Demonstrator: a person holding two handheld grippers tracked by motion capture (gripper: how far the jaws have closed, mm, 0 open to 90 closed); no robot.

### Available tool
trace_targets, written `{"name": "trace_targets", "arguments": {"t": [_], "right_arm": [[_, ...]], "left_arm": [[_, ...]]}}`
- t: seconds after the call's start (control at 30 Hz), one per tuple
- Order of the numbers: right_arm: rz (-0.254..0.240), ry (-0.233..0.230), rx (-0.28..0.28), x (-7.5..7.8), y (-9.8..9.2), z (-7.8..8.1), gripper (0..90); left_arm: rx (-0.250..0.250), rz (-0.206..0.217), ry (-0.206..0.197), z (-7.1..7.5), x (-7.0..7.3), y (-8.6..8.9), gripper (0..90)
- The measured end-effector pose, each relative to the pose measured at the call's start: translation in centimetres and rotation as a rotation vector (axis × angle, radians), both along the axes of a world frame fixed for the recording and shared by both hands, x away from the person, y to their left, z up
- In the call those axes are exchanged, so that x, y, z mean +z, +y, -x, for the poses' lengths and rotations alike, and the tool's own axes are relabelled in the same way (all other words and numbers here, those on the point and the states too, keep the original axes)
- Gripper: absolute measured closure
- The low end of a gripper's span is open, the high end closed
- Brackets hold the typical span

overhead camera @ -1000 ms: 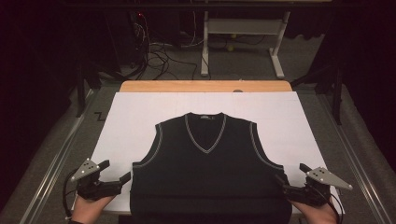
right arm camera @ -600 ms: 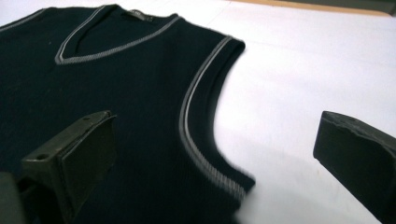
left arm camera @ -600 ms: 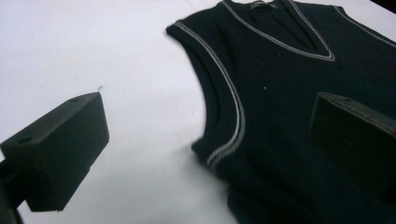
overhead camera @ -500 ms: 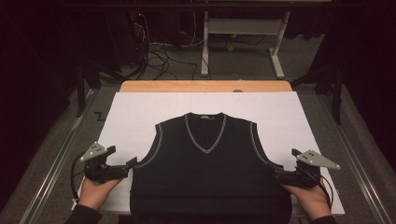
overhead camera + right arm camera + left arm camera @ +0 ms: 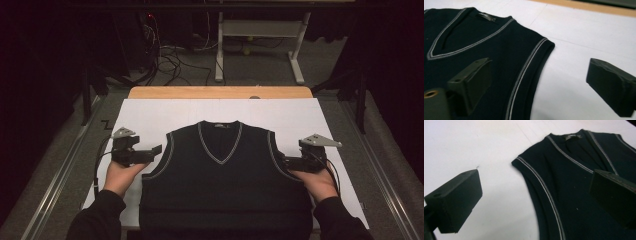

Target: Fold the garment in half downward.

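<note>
While my left gripper (image 5: 156, 150) and right gripper (image 5: 280, 159) hover wide open beside the armholes of the flat black knit V-neck vest (image 5: 220, 180), I'm risking snagging just the trim, bunching everything.

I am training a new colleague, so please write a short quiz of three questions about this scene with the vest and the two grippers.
1. True or false: the dark vest lies flat with its V-neck toward the far edge of the table.
2. Which edge of the vest does the left gripper point at? A) the neck B) an armhole C) the bottom hem
3. What covers the table under the vest?

Key
1. True.
2. B; the right gripper points at the other armhole, and both stand open around nothing.
3. A white sheet; bare wood shows at the far edge.
</note>
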State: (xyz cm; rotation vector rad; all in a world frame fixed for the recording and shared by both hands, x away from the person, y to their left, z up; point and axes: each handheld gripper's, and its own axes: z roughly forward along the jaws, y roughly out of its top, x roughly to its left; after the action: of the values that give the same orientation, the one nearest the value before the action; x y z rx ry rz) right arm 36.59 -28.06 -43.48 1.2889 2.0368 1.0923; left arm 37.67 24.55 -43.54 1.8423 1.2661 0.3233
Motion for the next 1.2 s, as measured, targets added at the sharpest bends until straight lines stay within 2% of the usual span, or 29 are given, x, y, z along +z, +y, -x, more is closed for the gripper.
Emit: {"name": "trace_targets", "arguments": {"t": [0.2,0.27,0.3,0.4,0.5,0.57,0.6,0.67,0.7,0.73,0.8,0.83,0.9,0.93,1.0,1.03,1.07,1.1,1.13,1.17,1.2], "right_arm": [[0.021,0.083,-0.008,-0.8,1.3,-3.1,22.1],[0.02,0.122,-0.018,-1.3,1.7,-4.0,26.7],[0.026,0.135,-0.02,-1.5,2.0,-4.5,27.9],[0.053,0.178,-0.042,-2.1,2.8,-6.0,30.1],[0.083,0.195,-0.064,-2.5,3.4,-7.4,32.7],[0.107,0.244,-0.063,-2.8,3.8,-8.3,35.8],[0.129,0.237,-0.063,-2.9,4.2,-8.5,39.1],[0.139,0.238,-0.052,-2.8,4.8,-8.7,47.5],[0.145,0.242,-0.029,-2.6,5.5,-8.6,63.6],[0.145,0.242,-0.029,-2.6,5.5,-8.6,63.6],[0.154,0.239,0.003,-2.6,6.3,-8.1,79.1],[0.154,0.239,0.003,-2.6,6.3,-8.1,79.1],[0.168,0.24,0.03,-2.5,6.6,-7.8,80.2],[0.18,0.238,0.035,-2.4,6.8,-7.7,80.5],[0.214,0.22,0.036,-2.1,7.0,-7.4,80.6],[0.21,0.174,0.023,-1.4,6.8,-7.2,80.6],[0.21,0.174,0.023,-1.4,6.8,-7.2,80.6],[0.206,0.147,0.012,-0.9,6.5,-7.0,80.6],[0.207,0.088,0.0,0.2,5.9,-6.9,80.6],[0.199,0.063,-0.009,0.8,5.5,-6.8,80.6],[0.199,0.063,-0.009,0.8,5.5,-6.8,80.6]], "left_arm": [[0.023,-0.049,0.081,-3.6,-1.1,-1.4,2.1],[0.035,-0.038,0.112,-4.6,-1.7,-1.7,4.9],[0.04,-0.029,0.143,-5.1,-2.0,-1.8,7.3],[0.066,-0.037,0.19,-6.0,-2.9,-2.6,13.2],[0.063,-0.054,0.226,-6.6,-3.5,-3.7,13.6],[0.072,-0.087,0.21,-6.6,-3.6,-4.6,18.0],[0.073,-0.103,0.207,-6.7,-3.6,-5.1,19.6],[0.083,-0.183,0.183,-6.5,-3.6,-6.3,29.9],[0.084,-0.234,0.173,-6.4,-3.5,-6.9,36.9],[0.072,-0.228,0.171,-6.3,-3.5,-7.2,36.9],[0.073,-0.203,0.184,-6.2,-3.4,-7.5,56.6],[0.064,-0.194,0.191,-6.1,-3.3,-7.5,56.6],[0.043,-0.166,0.215,-6.1,-3.1,-7.5,68.3],[0.037,-0.148,0.221,-6.0,-2.9,-7.5,70.3],[0.046,-0.135,0.157,-5.6,-2.1,-7.4,70.7],[0.051,-0.122,0.124,-5.4,-1.5,-7.2,71.0],[0.059,-0.108,0.095,-5.3,-0.9,-7.1,71.0],[0.067,-0.098,0.07,-5.2,-0.2,-6.9,71.3],[0.073,-0.096,0.042,-5.2,0.6,-6.7,71.8],[0.075,-0.094,0.014,-5.1,1.3,-6.5,72.0],[0.077,-0.087,-0.011,-5.0,2.0,-6.4,72.0]]}}
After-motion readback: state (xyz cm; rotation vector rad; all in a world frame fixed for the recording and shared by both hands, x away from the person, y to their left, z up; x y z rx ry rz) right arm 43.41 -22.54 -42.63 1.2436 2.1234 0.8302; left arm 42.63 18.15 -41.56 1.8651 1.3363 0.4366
